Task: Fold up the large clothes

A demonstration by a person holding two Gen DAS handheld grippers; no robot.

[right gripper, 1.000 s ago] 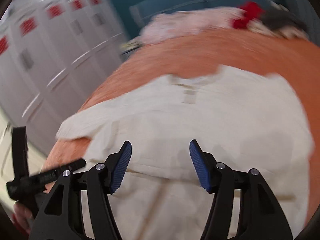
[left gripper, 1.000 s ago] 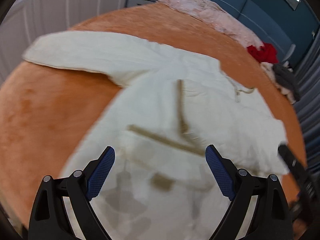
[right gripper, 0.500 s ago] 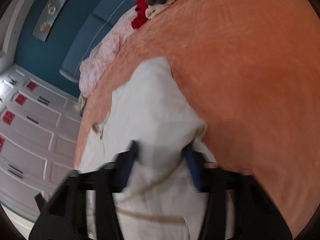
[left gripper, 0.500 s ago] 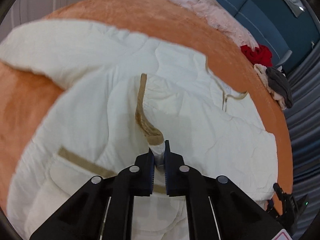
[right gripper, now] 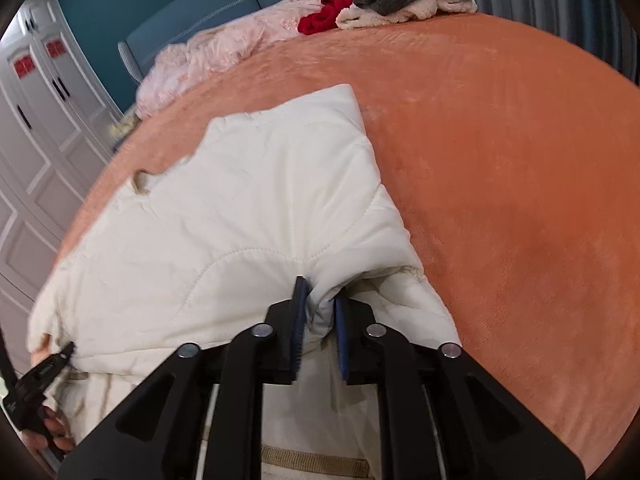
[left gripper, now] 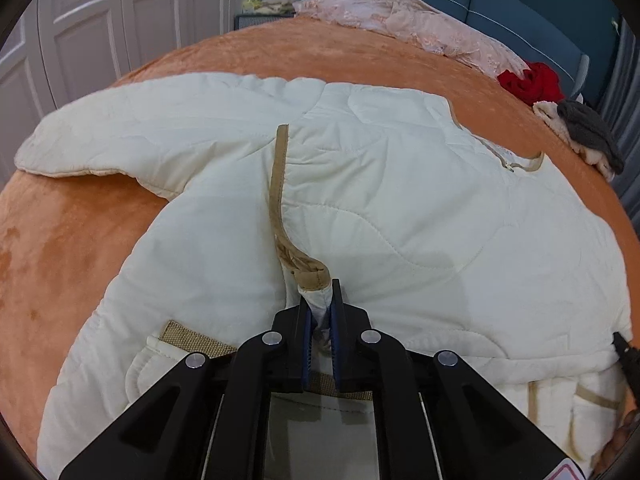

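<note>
A large cream quilted jacket (left gripper: 400,184) with tan trim lies spread on the orange bed cover (left gripper: 80,232). One sleeve stretches out to the left. My left gripper (left gripper: 320,300) is shut on a pinch of the jacket's front edge by the tan trim strip (left gripper: 278,184). In the right wrist view the jacket (right gripper: 240,208) has a part folded over, and my right gripper (right gripper: 320,304) is shut on a bunched fold of it near the jacket's right edge. The left gripper's tip shows at the lower left of that view (right gripper: 52,360).
A pink garment (left gripper: 408,28), a red cloth (left gripper: 532,80) and a grey and cream pile (left gripper: 584,132) lie along the bed's far edge by a blue headboard. White wardrobe doors (left gripper: 100,20) stand to the left. Bare orange cover (right gripper: 500,160) lies right of the jacket.
Both grippers were open above the jacket one second ago. Each has since come down and shut on the fabric, the left by the trim, the right at the right edge.
</note>
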